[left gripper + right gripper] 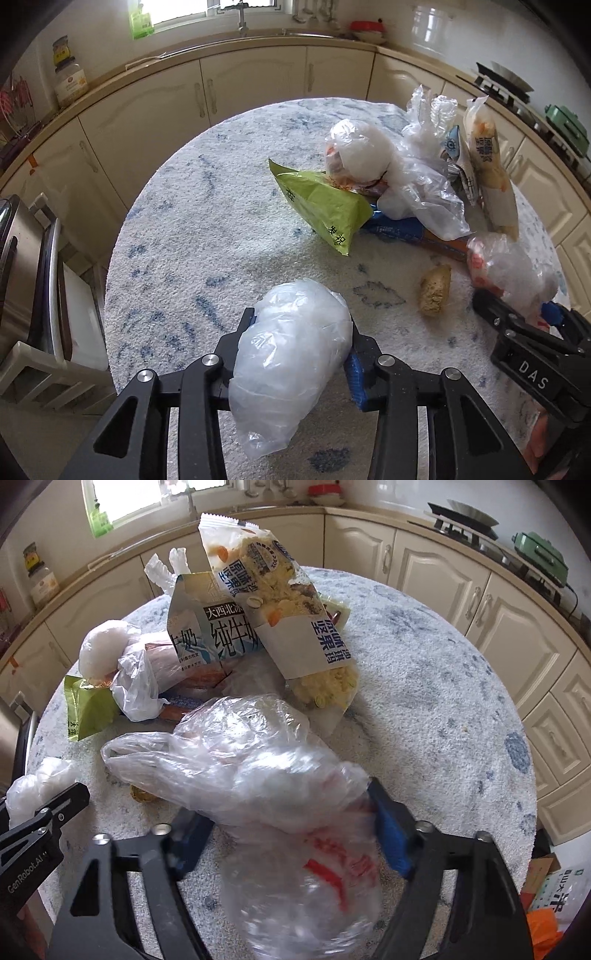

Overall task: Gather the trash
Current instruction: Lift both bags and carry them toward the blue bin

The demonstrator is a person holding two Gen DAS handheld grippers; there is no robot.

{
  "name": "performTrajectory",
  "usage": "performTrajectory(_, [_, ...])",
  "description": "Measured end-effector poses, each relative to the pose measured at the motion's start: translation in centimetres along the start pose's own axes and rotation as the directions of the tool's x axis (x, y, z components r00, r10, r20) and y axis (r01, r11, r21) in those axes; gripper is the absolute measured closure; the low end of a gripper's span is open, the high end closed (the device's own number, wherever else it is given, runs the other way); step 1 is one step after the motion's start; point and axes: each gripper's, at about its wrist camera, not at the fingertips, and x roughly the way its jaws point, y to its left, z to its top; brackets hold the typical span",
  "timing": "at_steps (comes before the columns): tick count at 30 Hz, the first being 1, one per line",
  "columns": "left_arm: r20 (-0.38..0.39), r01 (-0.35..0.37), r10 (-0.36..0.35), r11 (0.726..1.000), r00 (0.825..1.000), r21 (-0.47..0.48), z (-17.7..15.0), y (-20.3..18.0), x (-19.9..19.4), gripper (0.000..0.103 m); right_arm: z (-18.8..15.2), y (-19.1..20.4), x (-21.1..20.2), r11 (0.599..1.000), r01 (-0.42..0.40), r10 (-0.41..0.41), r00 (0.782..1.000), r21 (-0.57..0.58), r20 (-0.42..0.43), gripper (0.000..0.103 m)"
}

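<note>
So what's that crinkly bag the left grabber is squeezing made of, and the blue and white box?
The crinkly bag in the left gripper looks like thin, see-through plastic film: it is cloudy, shiny and wrinkled. The blue and white box looks like coated paperboard, probably a milk carton: it has folded flat sides, sharp creases and smooth printed faces.

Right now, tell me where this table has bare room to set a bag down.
Bare cloth lies left of the green packet, out to the table edge, and in the right wrist view, right of the nut packet. The middle is crowded: milk carton, white bags and wrappers are piled together. Both the left gripper and right gripper already hold bags.
</note>
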Motion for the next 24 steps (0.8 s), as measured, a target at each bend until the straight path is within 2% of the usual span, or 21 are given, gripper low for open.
performTrajectory(1, [-0.001,-0.006,0.006,1.000,1.000,0.001,0.0,0.0,-0.1,0.064,-0.1,0.0,-0.3,1.000,-0.012,0.012,1.000,0.000,0.005,0.046])
performTrajectory(4, [0.001,0.008,-0.008,1.000,1.000,0.001,0.0,-0.5,-0.6,0.064,-0.5,-0.3,-0.9,0.993,-0.117,0.117,0.993,0.007,-0.003,0.052])
performTrajectory(13, [0.046,0.022,-0.024,0.999,0.999,0.043,-0.5,-2.9,-4.4,0.064,-1.6,-1.0,-3.8,0.994,-0.102,0.100,0.994,0.040,0.045,0.053])
performTrajectory(24, [0.103,0.079,-0.094,0.987,0.990,0.143,-1.9,-7.3,-9.3,0.064,-2.8,-4.6,-8.0,0.990,-0.089,0.075,0.989,0.108,0.126,0.053])
